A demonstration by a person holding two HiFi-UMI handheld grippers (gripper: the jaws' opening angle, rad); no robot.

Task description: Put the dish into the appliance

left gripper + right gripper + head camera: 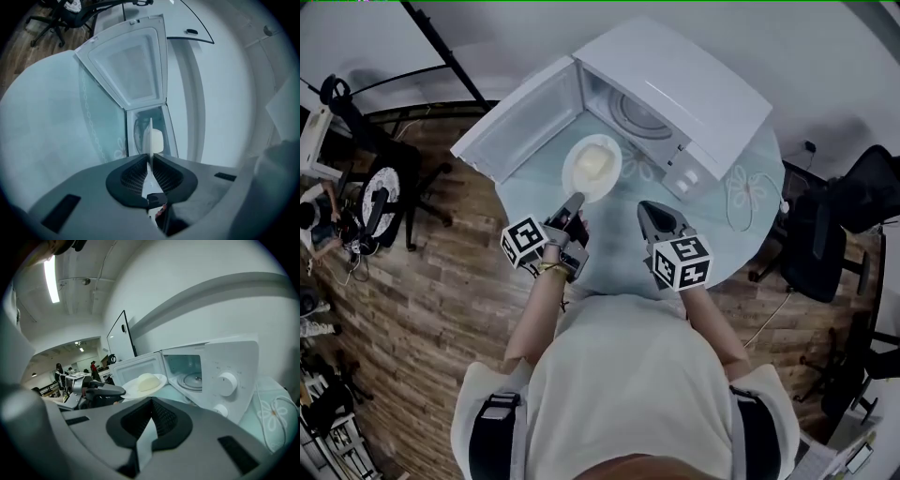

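Left tongs (574, 202) grasp dish (592, 165) rim: carrying step, I judge. Right tongs (651, 210) clenched, empty. Next: I keep dish level, into open microwave (694, 89) ahead.

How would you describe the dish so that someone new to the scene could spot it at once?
Find the white microwave on the round table, its door swung open. Just before its opening, the left tongs pinch the rim of a white plate. It is the only dish there, with a pale rounded lump of food on it.
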